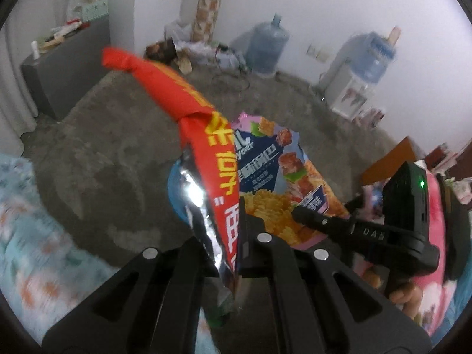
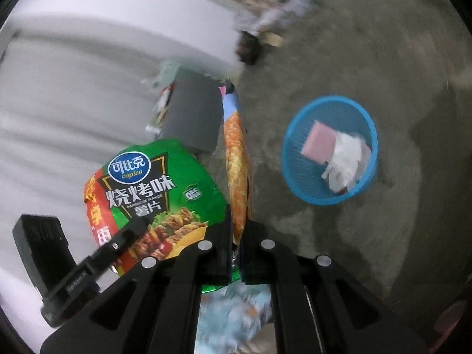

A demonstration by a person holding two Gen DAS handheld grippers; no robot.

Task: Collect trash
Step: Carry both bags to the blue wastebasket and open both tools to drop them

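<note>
My left gripper (image 1: 227,221) is shut on a red and green chip bag (image 1: 203,153), seen edge-on with its foil inside showing; its green front shows in the right wrist view (image 2: 147,188). My right gripper (image 2: 236,236) is shut on a pink and orange snack bag (image 2: 236,159), whose printed face shows in the left wrist view (image 1: 283,183). Both bags hang in the air side by side. A blue mesh basket (image 2: 298,174) stands on the floor to the right, holding a pink packet (image 2: 318,141) and crumpled white plastic (image 2: 348,159).
A grey carpet (image 1: 118,153) covers the floor. A dark grey cabinet (image 1: 65,70) stands at the left wall. Water bottles (image 1: 268,44) and a dispenser (image 1: 357,85) line the far wall. A patterned blanket (image 1: 35,242) lies at lower left.
</note>
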